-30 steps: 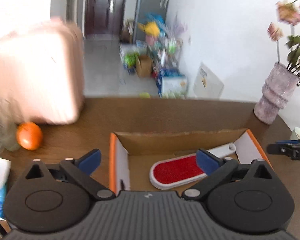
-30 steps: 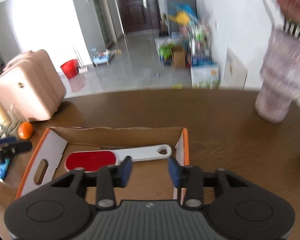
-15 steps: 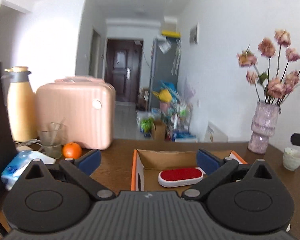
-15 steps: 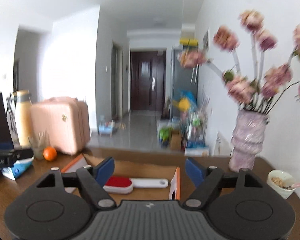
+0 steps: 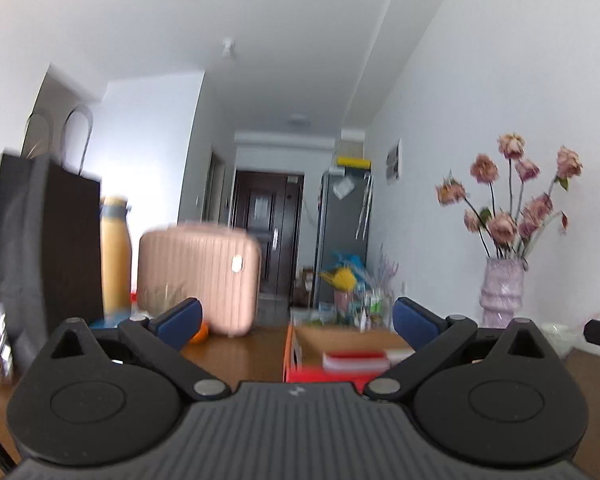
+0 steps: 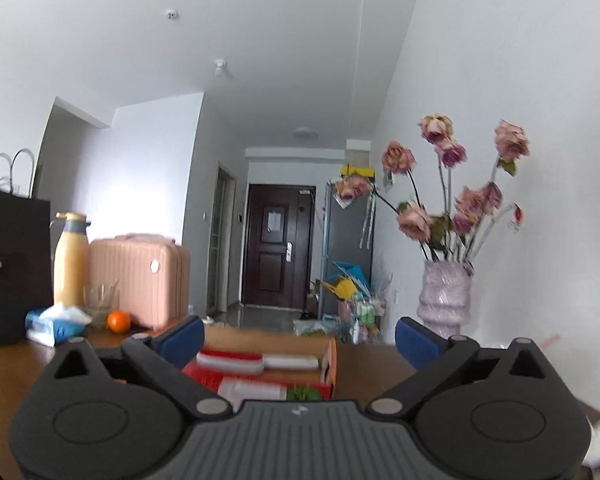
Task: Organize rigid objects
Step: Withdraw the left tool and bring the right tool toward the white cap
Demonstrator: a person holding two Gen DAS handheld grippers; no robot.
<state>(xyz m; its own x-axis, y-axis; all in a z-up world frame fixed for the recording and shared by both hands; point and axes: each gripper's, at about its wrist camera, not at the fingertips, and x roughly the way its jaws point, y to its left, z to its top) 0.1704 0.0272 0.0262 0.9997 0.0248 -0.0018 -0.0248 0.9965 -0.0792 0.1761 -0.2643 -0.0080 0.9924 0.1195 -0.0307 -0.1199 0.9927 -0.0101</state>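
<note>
Grippers, left [image 5: 295, 318] and right [image 6: 299, 338], were held spread and empty while the red-padded white plastic lint brush [image 6: 255, 361], judged light, stiff and best gripped by its slim handle, was seen lying inside the orange-edged cardboard box [image 6: 331, 360].

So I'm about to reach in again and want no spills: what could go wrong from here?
The vase of dried flowers stands tall close beside the right gripper; a sideways swing might topple it. The left view is motion-blurred, so aiming the open left gripper at the lint brush in the cardboard box could miss. The orange could roll if bumped.
</note>
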